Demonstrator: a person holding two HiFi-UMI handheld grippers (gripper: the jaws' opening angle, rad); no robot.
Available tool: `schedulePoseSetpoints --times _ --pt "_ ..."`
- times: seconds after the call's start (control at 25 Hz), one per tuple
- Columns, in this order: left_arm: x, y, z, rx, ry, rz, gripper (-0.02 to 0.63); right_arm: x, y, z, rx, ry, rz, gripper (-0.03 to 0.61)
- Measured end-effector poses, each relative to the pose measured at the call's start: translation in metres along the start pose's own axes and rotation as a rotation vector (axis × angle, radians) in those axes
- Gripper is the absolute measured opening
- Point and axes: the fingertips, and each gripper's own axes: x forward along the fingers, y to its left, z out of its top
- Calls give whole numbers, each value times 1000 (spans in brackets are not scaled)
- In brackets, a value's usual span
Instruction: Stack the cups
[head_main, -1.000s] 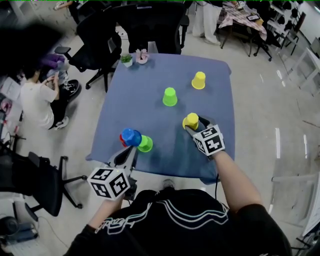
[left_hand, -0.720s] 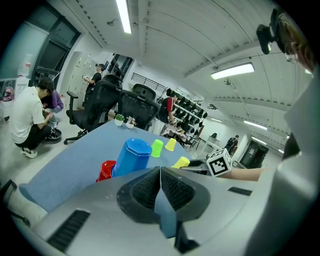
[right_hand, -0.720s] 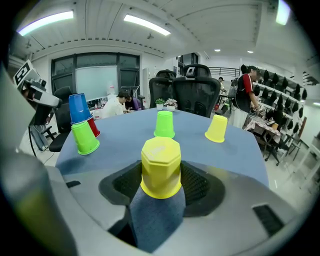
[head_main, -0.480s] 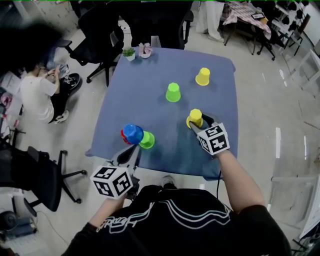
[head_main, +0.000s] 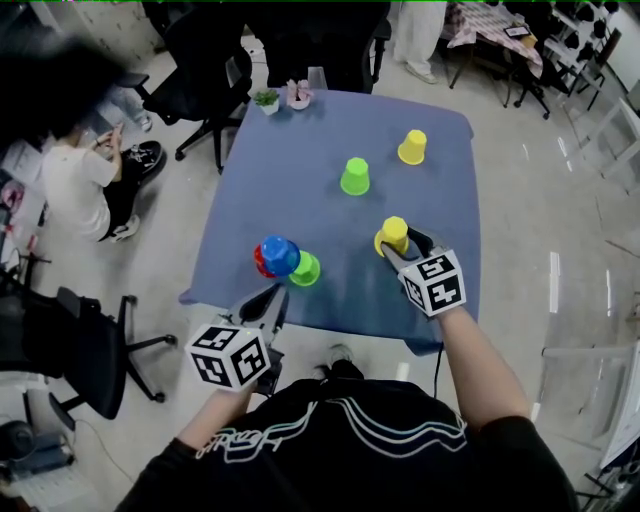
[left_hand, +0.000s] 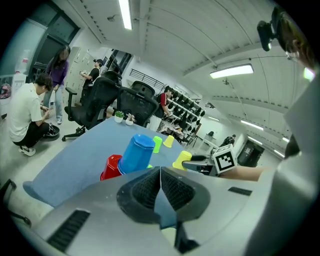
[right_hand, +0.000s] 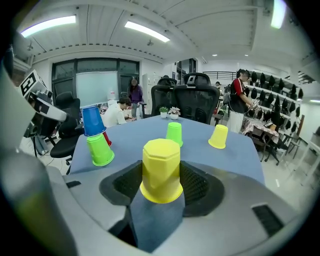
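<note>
One cup claimed: your right gripper (head_main: 398, 244) has just squeezed in on the near yellow cup (right_hand: 161, 170) at the right front of the table (head_main: 300, 170) (left gripper (left_hand: 160, 186) clenched empty behind the blue-on-red stack (head_main: 276, 257)), so I'd say it's ready to carry over.

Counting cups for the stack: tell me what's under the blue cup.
A red cup and a green cup stand side by side under the blue cup, all upside down. Anything inside them is hidden.
</note>
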Motion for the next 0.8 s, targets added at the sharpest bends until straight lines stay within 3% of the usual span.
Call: schedulePoseSetpoints --times 0.8 --pt "-56 16 -9 17 -21 -30 28 -25 91 19 -34 -64 31 250"
